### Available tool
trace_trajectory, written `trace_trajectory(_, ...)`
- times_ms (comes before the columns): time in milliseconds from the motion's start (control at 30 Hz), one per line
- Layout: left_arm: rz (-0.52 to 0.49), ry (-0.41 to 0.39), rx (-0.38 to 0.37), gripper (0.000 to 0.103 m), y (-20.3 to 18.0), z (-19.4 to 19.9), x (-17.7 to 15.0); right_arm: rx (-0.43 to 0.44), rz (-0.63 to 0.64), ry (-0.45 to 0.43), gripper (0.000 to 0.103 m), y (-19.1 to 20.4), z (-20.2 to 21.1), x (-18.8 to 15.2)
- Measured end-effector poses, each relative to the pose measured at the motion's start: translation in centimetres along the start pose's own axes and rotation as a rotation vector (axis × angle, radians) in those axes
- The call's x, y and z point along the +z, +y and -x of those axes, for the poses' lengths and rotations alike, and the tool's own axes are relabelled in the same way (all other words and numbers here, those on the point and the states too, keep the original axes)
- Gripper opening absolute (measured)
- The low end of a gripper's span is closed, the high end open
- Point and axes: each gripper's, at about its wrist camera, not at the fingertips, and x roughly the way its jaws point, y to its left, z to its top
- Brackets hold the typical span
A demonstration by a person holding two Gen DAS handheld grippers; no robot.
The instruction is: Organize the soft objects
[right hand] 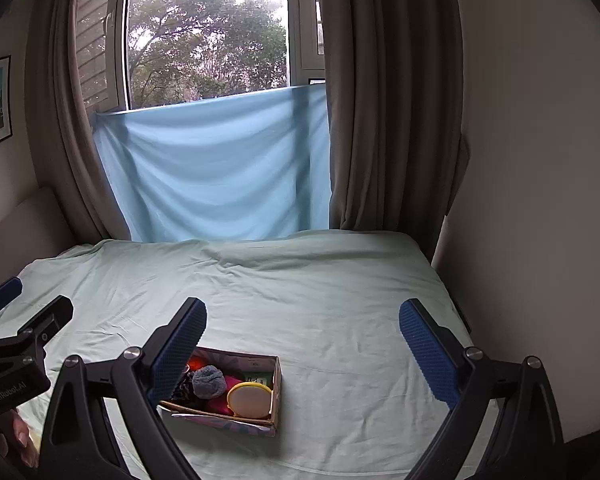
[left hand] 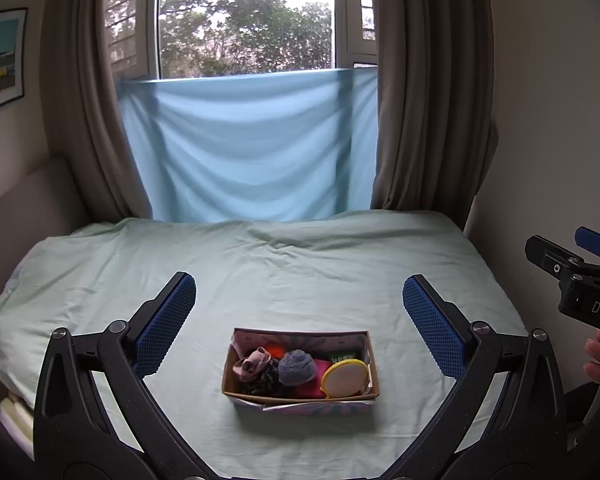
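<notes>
A small open cardboard box (left hand: 374, 376) with a patterned paper outside sits on the pale green bedsheet (left hand: 300, 272) near the front of the bed, its contents packed close together. Inside lie a dusty-pink scrunched fabric piece (left hand: 252, 364) at the left end, a grey-blue fuzzy ball (left hand: 296, 366) in the middle, a bright pink soft item (left hand: 320, 368) beneath it, a dark patterned piece of cloth (left hand: 266, 380) at the front, an orange-red object (left hand: 276, 350) towards the back, and a round yellow-rimmed pad with a cream face (left hand: 345, 378) leaning at the right end. A green label (left hand: 342, 357) shows behind the pad; what it belongs to cannot be told.

The left gripper (left hand: 300, 322) hangs above the bed with its blue textured pads (left hand: 168, 320) spread wide apart and nothing between them; the box appears in the gap below. The right gripper (right hand: 302, 344) is likewise spread wide and empty, its left pad (right hand: 178, 350) overlapping the box's left end in its own view, though contact cannot be judged. Each tool shows at the edge of the other's view, beside a bare hand (left hand: 598, 360).

Behind the bed, a light blue cloth (left hand: 244, 144) hangs across the lower window (left hand: 246, 16), flanked by brown-grey curtains (left hand: 424, 88).
</notes>
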Motion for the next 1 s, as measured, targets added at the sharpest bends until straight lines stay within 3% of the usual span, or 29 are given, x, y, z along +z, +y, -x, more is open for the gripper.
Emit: trace_trajectory(1000,-0.012,-0.022,0.028,0.103,-0.6,-0.8,0.4,0.019,0.006,-0.015,0.096,-0.2,-1.4,1.0)
